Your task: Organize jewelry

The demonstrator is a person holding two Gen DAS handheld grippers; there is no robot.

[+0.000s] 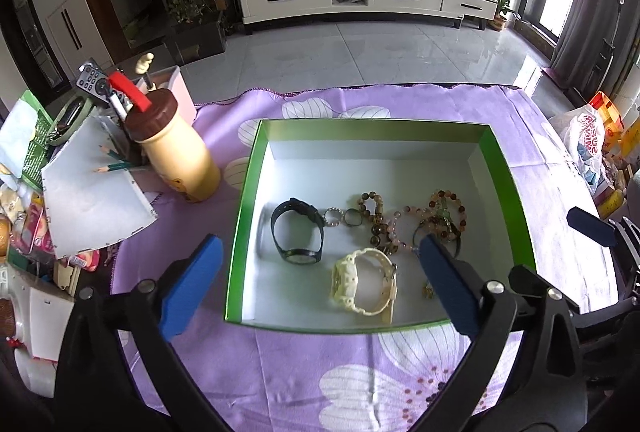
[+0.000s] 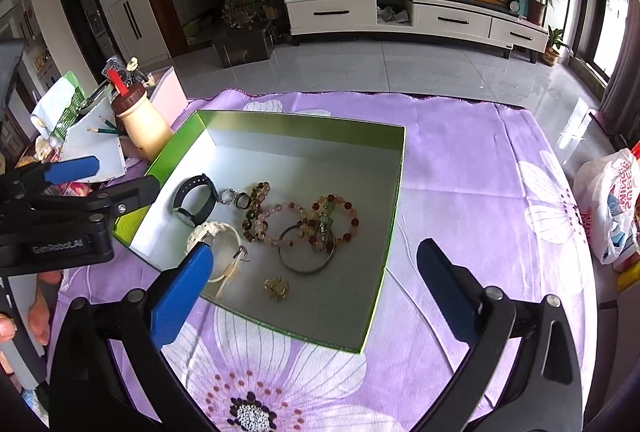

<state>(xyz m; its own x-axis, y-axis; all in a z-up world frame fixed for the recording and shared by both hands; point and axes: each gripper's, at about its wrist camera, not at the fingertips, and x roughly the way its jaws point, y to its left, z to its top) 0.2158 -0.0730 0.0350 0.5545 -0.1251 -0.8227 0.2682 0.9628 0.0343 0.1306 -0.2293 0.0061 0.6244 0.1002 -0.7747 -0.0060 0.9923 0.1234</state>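
A green box [image 1: 500, 168] [image 2: 396, 172] with a white inside sits on the purple flowered cloth [image 1: 360, 372]. It holds a black watch [image 1: 298, 232] [image 2: 196, 196], a cream watch [image 1: 364, 284] [image 2: 218, 232], small rings [image 1: 334, 216], several bead bracelets [image 1: 372, 212] [image 2: 340, 216], a metal bangle [image 2: 304, 266] and a small gold piece [image 2: 276, 288]. My left gripper [image 1: 320, 244] [image 2: 126, 174] hangs open above the box's near left part, holding nothing. My right gripper [image 2: 316, 248] is open and empty over the box's near right edge. One of its pads [image 1: 592, 226] shows in the left wrist view.
Left of the box stand a cream bottle [image 1: 176, 156] with a brown cap, a pencil holder, a white sheet [image 1: 92, 200] and mixed clutter. A plastic bag [image 2: 612, 204] lies at the table's right edge. A hand [image 2: 36, 316] shows at the lower left of the right wrist view.
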